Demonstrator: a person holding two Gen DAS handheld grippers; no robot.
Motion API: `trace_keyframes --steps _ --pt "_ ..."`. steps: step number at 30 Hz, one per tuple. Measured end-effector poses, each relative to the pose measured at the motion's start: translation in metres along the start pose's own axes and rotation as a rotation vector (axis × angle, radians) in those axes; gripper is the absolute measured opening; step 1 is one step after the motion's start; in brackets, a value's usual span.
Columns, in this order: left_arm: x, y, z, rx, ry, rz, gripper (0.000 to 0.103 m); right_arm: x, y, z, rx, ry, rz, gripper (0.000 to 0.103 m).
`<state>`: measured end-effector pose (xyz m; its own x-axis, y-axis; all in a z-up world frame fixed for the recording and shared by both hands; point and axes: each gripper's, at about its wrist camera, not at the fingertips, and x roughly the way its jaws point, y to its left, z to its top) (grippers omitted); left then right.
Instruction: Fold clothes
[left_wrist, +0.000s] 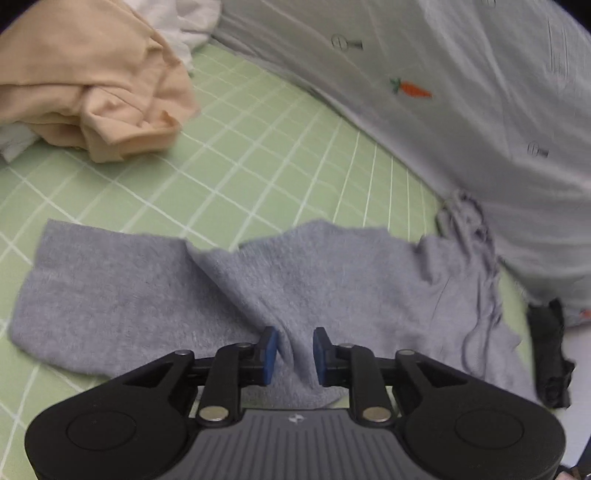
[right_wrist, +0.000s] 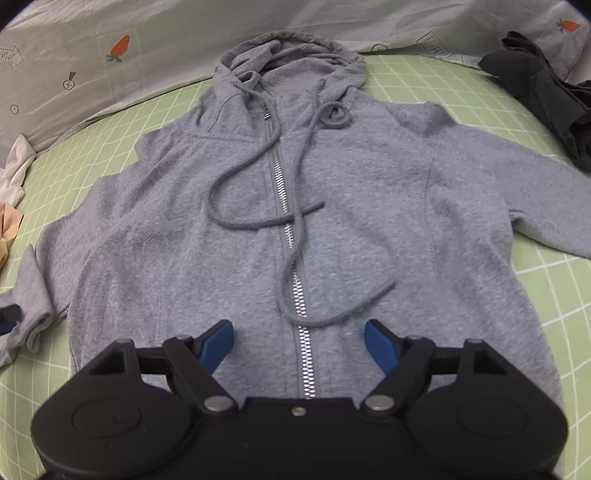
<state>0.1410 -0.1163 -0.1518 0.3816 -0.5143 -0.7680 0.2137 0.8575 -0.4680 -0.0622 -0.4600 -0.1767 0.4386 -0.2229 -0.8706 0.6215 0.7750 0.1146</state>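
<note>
The pale grey printed sheet (right_wrist: 92, 74) behind the grey hoodie (right_wrist: 295, 221) carries the only readable word, "HERE", inside an outlined arrow (right_wrist: 12, 56) at its left edge, beside an orange carrot print (right_wrist: 120, 47), while small letters on its right part near the hood are too blurred to read.

Grey hoodie (right_wrist: 229, 221), green white-gridded sheet (left_wrist: 258, 147), peach garment (left_wrist: 92, 85), carrot-printed pale cloth (left_wrist: 461, 92)
</note>
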Motion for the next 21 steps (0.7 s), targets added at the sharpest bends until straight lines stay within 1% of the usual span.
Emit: trace_keyframes --steps 1,2,3,4,5,6,7,8,11,14,15,16,17,18,19,21 --pt "-0.009 0.005 0.002 -0.020 -0.027 0.010 0.034 -0.001 -0.001 0.000 0.000 -0.003 -0.006 0.082" --pt "-0.018 0.012 0.004 -0.039 -0.057 0.044 0.037 -0.001 -0.002 -0.001 0.001 -0.003 -0.008 0.083" --pt "-0.024 0.019 0.009 -0.053 -0.080 0.093 0.042 0.000 -0.003 -0.002 0.003 -0.003 -0.010 0.085" --pt "-0.028 0.029 0.016 -0.066 -0.097 0.163 0.047 0.000 -0.003 -0.002 0.005 -0.003 -0.011 0.088" --pt "-0.029 0.038 0.019 -0.078 -0.104 0.229 0.050 0.001 -0.003 -0.003 0.003 -0.001 -0.012 0.090" --pt "-0.028 0.046 0.020 -0.092 -0.100 0.284 0.055 0.002 -0.002 -0.003 -0.002 -0.001 -0.016 0.093" --pt "-0.025 0.054 0.021 -0.110 -0.081 0.322 0.060 0.003 -0.001 -0.003 -0.009 -0.001 -0.018 0.095" --pt "-0.023 0.062 0.022 -0.126 -0.064 0.349 0.060 0.003 0.000 -0.004 -0.017 -0.001 -0.020 0.095" --pt "-0.024 0.081 0.018 -0.146 -0.039 0.343 0.062 0.001 0.004 -0.005 -0.038 -0.008 -0.023 0.096" --pt "-0.020 0.074 0.015 -0.076 -0.044 0.359 0.063 -0.003 0.005 -0.006 -0.051 -0.016 -0.028 0.096" --pt "-0.018 0.071 0.014 -0.049 -0.039 0.366 0.061 -0.004 0.004 -0.007 -0.050 -0.016 -0.030 0.096" --pt "-0.017 0.067 0.014 -0.023 -0.032 0.370 0.055 -0.005 0.003 -0.008 -0.049 -0.017 -0.031 0.096" --pt "-0.015 0.063 0.015 0.003 -0.026 0.371 0.044 -0.005 0.002 -0.009 -0.044 -0.017 -0.032 0.096" --pt "-0.013 0.059 0.015 0.030 -0.014 0.365 0.012 -0.006 0.001 -0.010 -0.037 -0.016 -0.033 0.096" --pt "-0.011 0.056 0.016 0.048 0.004 0.355 0.001 -0.006 -0.001 -0.011 -0.030 -0.016 -0.032 0.096" --pt "-0.005 0.049 0.018 0.084 0.018 0.349 0.000 -0.006 -0.004 -0.013 -0.016 -0.017 -0.030 0.096"
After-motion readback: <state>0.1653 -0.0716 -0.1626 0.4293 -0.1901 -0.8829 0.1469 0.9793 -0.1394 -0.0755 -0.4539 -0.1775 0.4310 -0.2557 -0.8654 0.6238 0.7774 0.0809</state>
